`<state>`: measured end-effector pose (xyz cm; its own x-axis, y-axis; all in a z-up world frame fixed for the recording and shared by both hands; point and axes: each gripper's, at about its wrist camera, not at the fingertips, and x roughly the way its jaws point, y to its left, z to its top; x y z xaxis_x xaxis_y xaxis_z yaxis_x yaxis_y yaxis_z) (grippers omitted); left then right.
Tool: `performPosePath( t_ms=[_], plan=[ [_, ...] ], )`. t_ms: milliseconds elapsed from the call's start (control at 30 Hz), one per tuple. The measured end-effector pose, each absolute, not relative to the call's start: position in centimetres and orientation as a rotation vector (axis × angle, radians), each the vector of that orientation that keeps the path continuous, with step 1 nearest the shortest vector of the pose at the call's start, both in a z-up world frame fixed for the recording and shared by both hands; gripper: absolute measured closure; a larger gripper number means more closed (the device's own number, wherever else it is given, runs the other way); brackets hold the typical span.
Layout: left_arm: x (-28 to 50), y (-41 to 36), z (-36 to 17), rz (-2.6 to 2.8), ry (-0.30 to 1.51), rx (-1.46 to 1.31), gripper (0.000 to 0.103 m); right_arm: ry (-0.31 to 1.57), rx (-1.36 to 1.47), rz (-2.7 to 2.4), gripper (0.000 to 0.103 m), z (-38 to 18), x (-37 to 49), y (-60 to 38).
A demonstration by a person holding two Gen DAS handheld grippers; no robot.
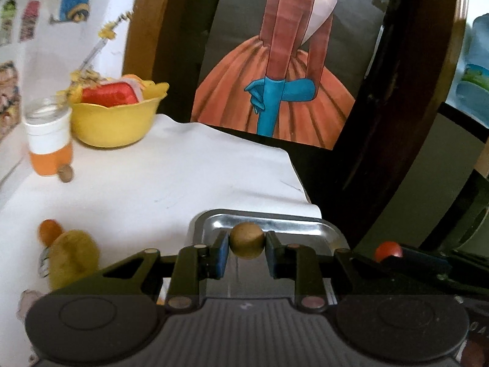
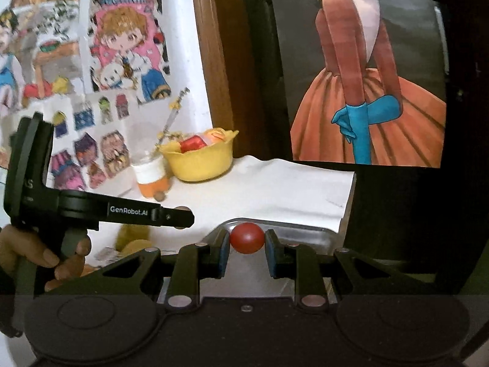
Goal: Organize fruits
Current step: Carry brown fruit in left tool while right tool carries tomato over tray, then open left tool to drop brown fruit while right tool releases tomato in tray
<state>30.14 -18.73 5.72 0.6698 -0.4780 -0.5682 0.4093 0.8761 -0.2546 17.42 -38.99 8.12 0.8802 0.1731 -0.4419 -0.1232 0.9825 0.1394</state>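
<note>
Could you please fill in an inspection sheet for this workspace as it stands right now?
Surface: white-covered table, creased at its far edge.
Job's things: small brown round fruit and small red round fruit, both held over a metal tray; yellow fruit and an orange one lie on the table.
Clutter: yellow bowl with red and other items; orange-bottomed jar; small brown nut-like thing beside it.
Grippers: left gripper shut on the brown fruit; right gripper shut on the red fruit.
Cables: nothing seen.
Surroundings: stickered white wall; framed picture of an orange dress.
</note>
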Motion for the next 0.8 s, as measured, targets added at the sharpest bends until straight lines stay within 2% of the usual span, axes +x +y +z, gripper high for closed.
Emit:
performPosePath(
  t_ms=[367, 800],
  plan=[
    [36.7, -21.1, 1.9, -0.456, 0.764, -0.115, 0.075, 0.554, 0.049, 0.157, 0.076, 4.1, 26.2, -40.5],
    [37.7, -22.4, 0.7, -0.439, 0.809, -0.031, 0.075, 0.607, 0.021, 0.152, 0.076, 1.6, 29.0, -40.4]
  ],
)
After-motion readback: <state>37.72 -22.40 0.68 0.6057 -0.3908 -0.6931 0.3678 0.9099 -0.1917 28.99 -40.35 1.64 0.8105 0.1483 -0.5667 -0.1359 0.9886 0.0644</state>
